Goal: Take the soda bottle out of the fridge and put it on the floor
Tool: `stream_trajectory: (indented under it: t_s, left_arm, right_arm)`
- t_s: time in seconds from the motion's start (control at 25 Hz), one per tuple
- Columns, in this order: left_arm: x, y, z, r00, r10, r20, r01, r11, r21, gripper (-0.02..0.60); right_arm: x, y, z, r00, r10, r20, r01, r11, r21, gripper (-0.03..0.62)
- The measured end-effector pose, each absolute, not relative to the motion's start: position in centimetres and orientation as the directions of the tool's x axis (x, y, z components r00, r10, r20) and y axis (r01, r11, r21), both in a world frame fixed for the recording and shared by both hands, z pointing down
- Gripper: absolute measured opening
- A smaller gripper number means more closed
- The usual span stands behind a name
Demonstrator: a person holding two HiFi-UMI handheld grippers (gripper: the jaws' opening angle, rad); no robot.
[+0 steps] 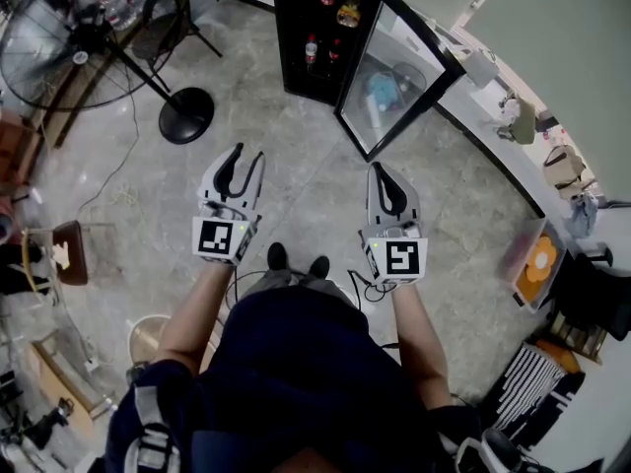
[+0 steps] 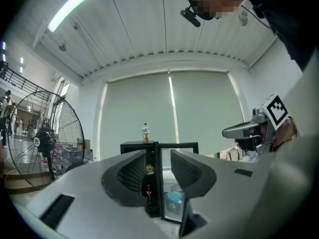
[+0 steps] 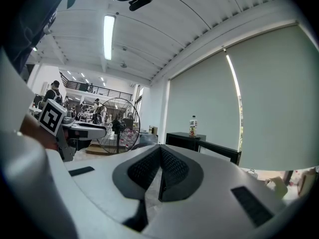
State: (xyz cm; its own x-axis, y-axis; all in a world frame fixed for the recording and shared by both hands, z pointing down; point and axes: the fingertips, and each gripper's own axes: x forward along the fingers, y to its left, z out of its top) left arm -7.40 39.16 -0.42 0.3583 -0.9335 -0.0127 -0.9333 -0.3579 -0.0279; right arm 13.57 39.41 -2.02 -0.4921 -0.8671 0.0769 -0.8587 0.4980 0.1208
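Head view, left to right. A standing fan (image 1: 87,35) is seen at far left, its round base resting on the floor (image 1: 296,156). The left tool (image 1: 246,156) is held level in front of the person, and its jaws are set narrowly apart with nothing between them. In the left gripper view (image 2: 160,156) only the distant fridge is framed by the gap.

The black fridge (image 1: 308,8) is placed ahead, near the top of the view, well apart from both tools. Its glass door (image 1: 394,82) is swung open to the right. The soda bottle (image 1: 311,52), marked with red, is seen upright on a shelf inside the fridge (image 2: 148,190). A second, capped bottle (image 2: 145,133) is stood on the fridge top.

The right tool (image 1: 379,170) is held level beside the left one. Its jaws are brought together on nothing, as shown in the right gripper view (image 3: 160,151). A cluttered worktop (image 1: 473,116) is seen along the right edge.
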Motion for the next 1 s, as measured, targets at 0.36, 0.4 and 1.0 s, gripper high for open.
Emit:
stream_trajectory:
  t_s: [0.36,0.4,1.0]
  left_arm:
    - [-6.2,38.4,-0.7,0.361,-0.933,-0.015,-0.932,-0.360,-0.029,0.299]
    - [-6.1,38.4,-0.7,0.363,-0.932,-0.018,-0.932,-0.363,-0.022,0.303]
    - [-2.5,35.0,-0.6,0.347,-0.938,-0.025,-0.934,-0.342,-0.105,0.307]
  right_arm:
    - [14.7,38.9,-2.0,-0.505,-0.860,0.078,-0.853,0.510,0.111,0.018]
    - [14.9,38.9,-1.9,-0.506,-0.859,0.078,-0.852,0.512,0.109,0.018]
    - [18.3,38.3,-1.3,-0.566,-0.823,0.054,-0.818,0.568,0.088,0.018]
